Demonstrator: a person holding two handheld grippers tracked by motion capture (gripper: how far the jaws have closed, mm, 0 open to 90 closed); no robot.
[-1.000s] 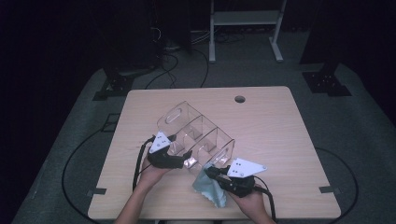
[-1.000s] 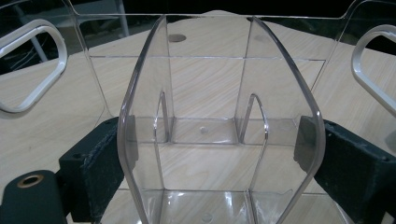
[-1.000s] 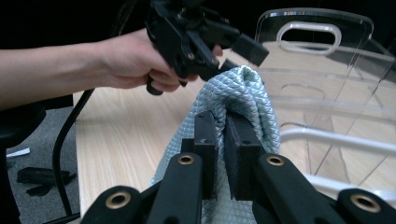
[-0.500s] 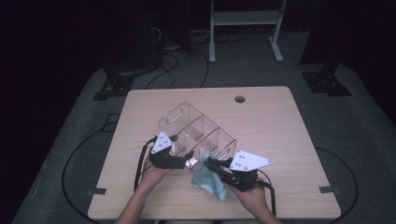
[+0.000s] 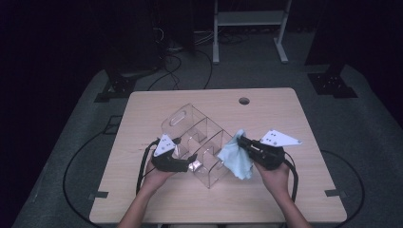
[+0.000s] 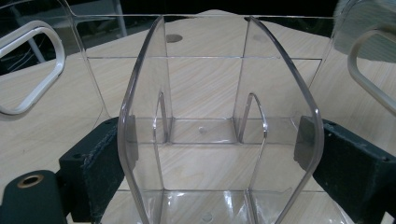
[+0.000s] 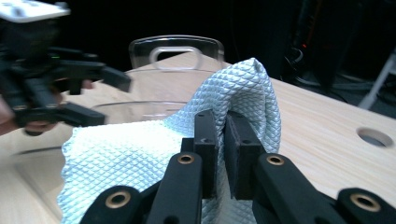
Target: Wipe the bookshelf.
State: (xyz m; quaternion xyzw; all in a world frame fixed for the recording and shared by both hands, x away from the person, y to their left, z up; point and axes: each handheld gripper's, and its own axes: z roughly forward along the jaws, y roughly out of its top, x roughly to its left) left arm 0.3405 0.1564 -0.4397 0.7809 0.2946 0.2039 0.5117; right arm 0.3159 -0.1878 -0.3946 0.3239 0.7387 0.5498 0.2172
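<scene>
A clear acrylic organizer (image 5: 192, 133) with dividers and handle cut-outs stands at the middle of the wooden table (image 5: 304, 190). My left gripper (image 5: 191, 162) grips its near end. In the left gripper view the two black pads (image 6: 100, 163) press on the outer sides of a curved clear compartment (image 6: 210, 93). My right gripper (image 5: 241, 141) is shut on a light blue waffle-weave cloth (image 5: 234, 159), held up just right of the organizer. In the right gripper view the cloth (image 7: 140, 144) drapes over the closed jaws, with the organizer (image 7: 175, 46) and the left gripper (image 7: 114, 99) behind it.
A round cable hole (image 5: 244, 100) sits near the table's far edge. Black cables loop on the grey floor mat (image 5: 85, 156) around the table. A white-legged stand (image 5: 247, 19) is behind the table.
My right gripper has carried the cloth up and to the right, from the table in front of the organizer to its right side. The left gripper has stayed put.
</scene>
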